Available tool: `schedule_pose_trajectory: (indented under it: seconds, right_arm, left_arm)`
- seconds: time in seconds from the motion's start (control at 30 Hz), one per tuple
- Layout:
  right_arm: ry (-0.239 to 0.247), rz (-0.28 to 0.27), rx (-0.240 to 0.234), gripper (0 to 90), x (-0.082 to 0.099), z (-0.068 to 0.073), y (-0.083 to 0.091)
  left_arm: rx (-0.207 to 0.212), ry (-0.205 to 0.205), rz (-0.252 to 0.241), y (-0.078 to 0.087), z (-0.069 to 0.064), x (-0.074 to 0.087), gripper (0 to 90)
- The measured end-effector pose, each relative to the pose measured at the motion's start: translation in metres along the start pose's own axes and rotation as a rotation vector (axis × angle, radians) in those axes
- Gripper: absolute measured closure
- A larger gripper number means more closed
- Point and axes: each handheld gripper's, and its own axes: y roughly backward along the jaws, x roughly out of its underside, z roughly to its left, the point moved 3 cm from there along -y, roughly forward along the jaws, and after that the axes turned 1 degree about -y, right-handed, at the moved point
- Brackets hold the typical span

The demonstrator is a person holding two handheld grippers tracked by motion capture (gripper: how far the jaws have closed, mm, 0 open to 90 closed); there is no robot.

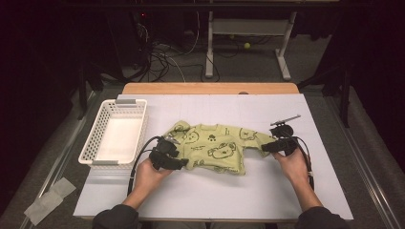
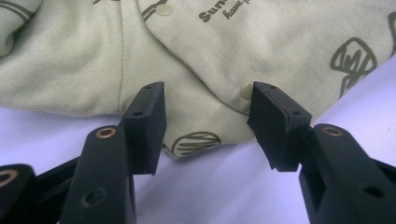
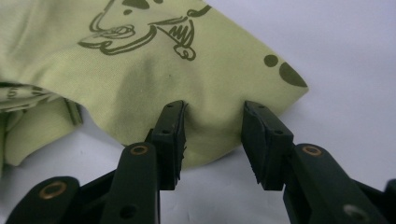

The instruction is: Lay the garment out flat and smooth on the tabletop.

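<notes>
Both grippers' parted fingers (image 2: 149, 123) straddle the green garment's (image 1: 215, 148) edges.

Soft matt cloth garment (image 1: 217, 147)

We see a white rectangular surface (image 1: 205, 191) carrying a white perforated plastic basket (image 1: 95, 138) near its left edge and a crumpled light-green printed garment (image 1: 215, 145) at centre.

The garment (image 1: 217, 145) is pale yellow-green, printed with dark olive line drawings (a cartoon animal face, paw marks, some lettering) and cream snap buttons (image 2: 246, 89). The basket (image 1: 114, 132) is white. The table (image 1: 215, 191) is pale lavender-white. Both grippers, left (image 2: 205, 121) and right (image 3: 212, 135), are black with copper-coloured rivets.
</notes>
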Motion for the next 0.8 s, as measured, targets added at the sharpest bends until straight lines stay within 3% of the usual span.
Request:
schedule_pose_trajectory:
  seconds: [0.1,0.17,0.33,0.5,0.63,0.8]
  right_arm:
    - [0.017,0.02,-0.026,81.0,0.001,0.001,-0.003]
    - [0.038,0.028,-0.018,86.1,0.002,0.002,-0.003]
    - [0.054,0.015,-0.01,87.8,0.001,0.003,0.002]
    - [0.064,-0.046,-0.004,87.8,-0.006,0.003,0.025]
    - [0.104,-0.06,0.008,87.7,-0.019,0.012,0.043]
    - [0.147,-0.038,0.019,87.5,-0.039,0.031,0.037]
  left_arm:
    - [0.001,-0.002,0.002,0.0,0.0,0.0,43.3]
    - [0.001,-0.002,0.001,0.0,0.0,0.0,43.3]
    - [0.004,0.001,-0.001,0.0,0.0,0.0,43.3]
    - [0.005,0.003,-0.001,0.0,0.0,0.0,43.3]
    - [0.006,0.003,0.0,0.0,0.0,0.0,43.3]
    - [0.009,0.003,-0.002,0.0,0.001,0.0,43.3]
